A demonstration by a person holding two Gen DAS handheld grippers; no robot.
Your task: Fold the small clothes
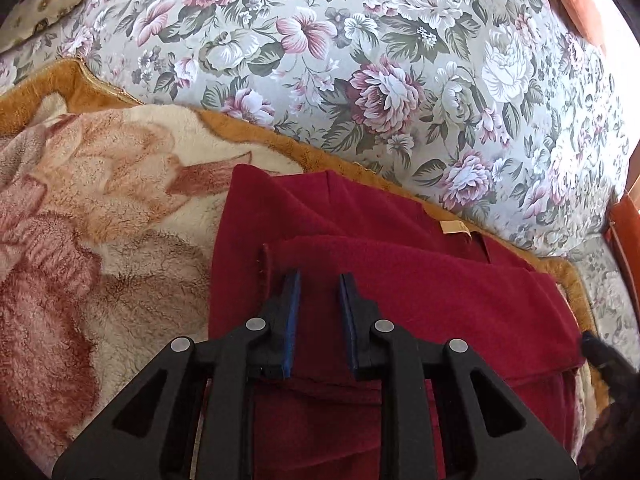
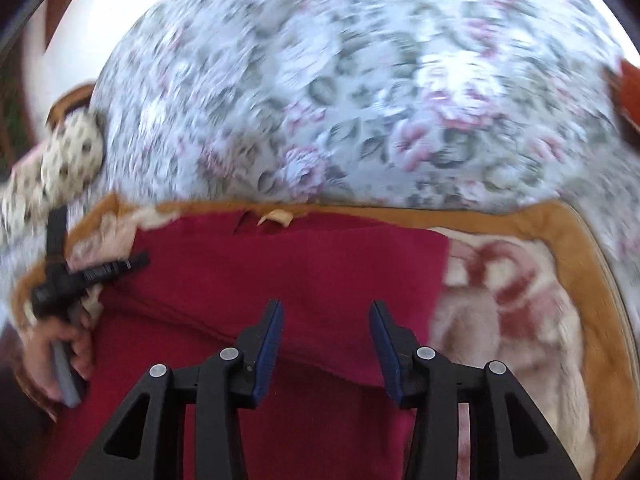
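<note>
A: Item one, the left gripper (image 1: 319, 280). State?

B: Fingers narrowly parted, nothing pinched between the blue pads. They hover over the red garment (image 1: 400, 292), just behind its folded-over upper layer. Released, by my reading.

A: Item two, the right gripper (image 2: 326, 308).

B: Fingers standing wider apart, also empty. Red cloth lies beneath the gap, but neither pad presses on it. The view is smeared, so fine contact is hard to judge.

A: The garment itself?

B: Lying on the plush blanket (image 1: 100, 208), a cream and rust fleece with a tan border. A pale label (image 1: 454, 227) shows at the garment's far edge, likely the neckline. One layer is already doubled over the body, so I judge the fold partly made.

A: Beyond the garment?

B: Floral bedcover (image 1: 360, 60) past the blanket's border. A spotted pillow (image 1: 40, 4) is well off to the garment's far left.

A: Why both fingers loose?

B: Probably between grips, with the cloth left flat so the fold keeps its crease. In the right view, the person's hand (image 2: 60, 352) grips the left tool's handle at the garment's left side.
</note>
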